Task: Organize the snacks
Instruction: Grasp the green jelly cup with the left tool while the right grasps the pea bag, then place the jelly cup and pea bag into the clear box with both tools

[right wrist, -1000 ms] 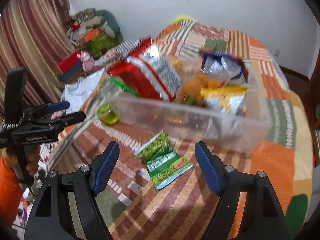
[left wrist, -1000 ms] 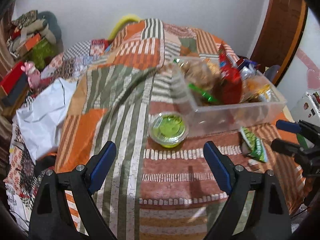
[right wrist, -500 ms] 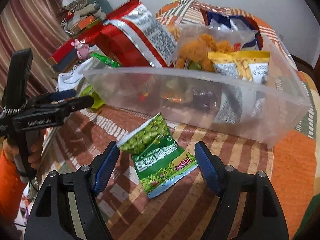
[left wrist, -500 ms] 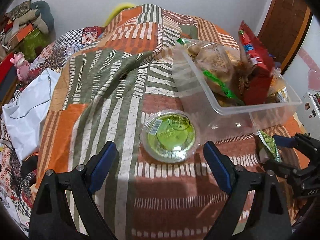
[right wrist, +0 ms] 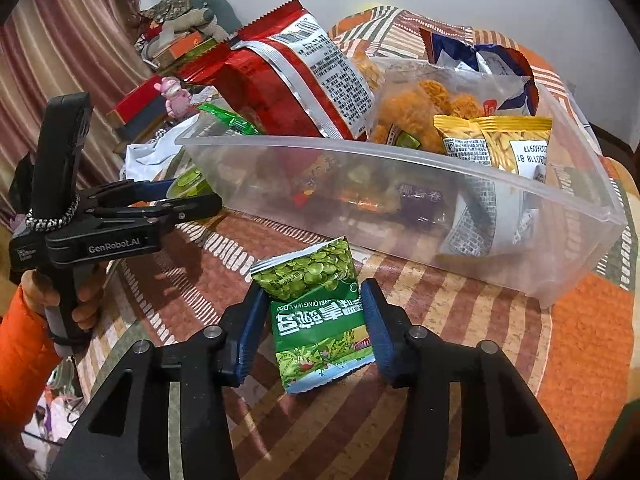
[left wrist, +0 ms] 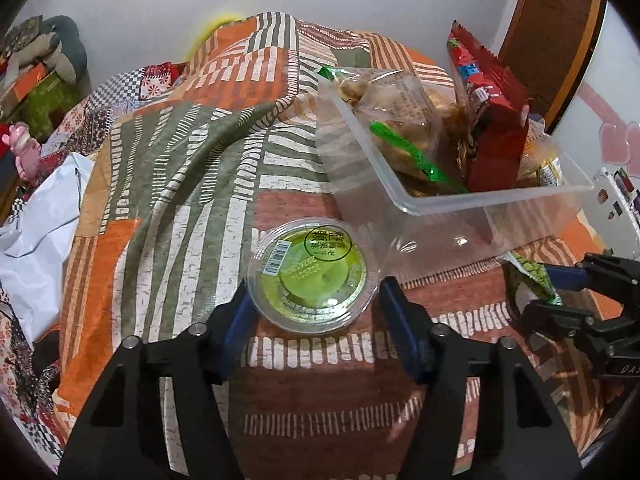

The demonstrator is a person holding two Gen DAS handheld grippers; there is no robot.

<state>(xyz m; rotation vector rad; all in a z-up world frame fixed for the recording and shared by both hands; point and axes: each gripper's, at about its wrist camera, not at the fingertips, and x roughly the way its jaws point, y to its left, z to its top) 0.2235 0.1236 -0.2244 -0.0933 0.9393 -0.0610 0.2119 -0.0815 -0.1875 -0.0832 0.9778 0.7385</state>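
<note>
On a bed covered with a striped patchwork quilt [left wrist: 192, 168] in orange, green and brown, a clear plastic storage bin [right wrist: 576, 240] stands full of snack bags. Inside it a large red foil bag [right wrist: 280, 76] leans at the left end, and a yellow peanut packet [right wrist: 504, 144] stands at the right.

Just in front of the bin lies a round clear plastic cup with a green lid [left wrist: 312, 272]. The left gripper [left wrist: 314, 300] is lowered around it, and its jaws are closing; the blue pads [left wrist: 236, 320] stand at both sides of the rim, touching or nearly touching, and I cannot tell if they press yet.

The right gripper [right wrist: 316, 316] is also closing, and its blue fingers [right wrist: 372, 320] squeeze the sides of a small green pea snack packet [right wrist: 316, 304], which lies on the quilt near the front wall of the bin. A hand with an orange sleeve [right wrist: 20, 344] holds the left gripper's handle.
</note>
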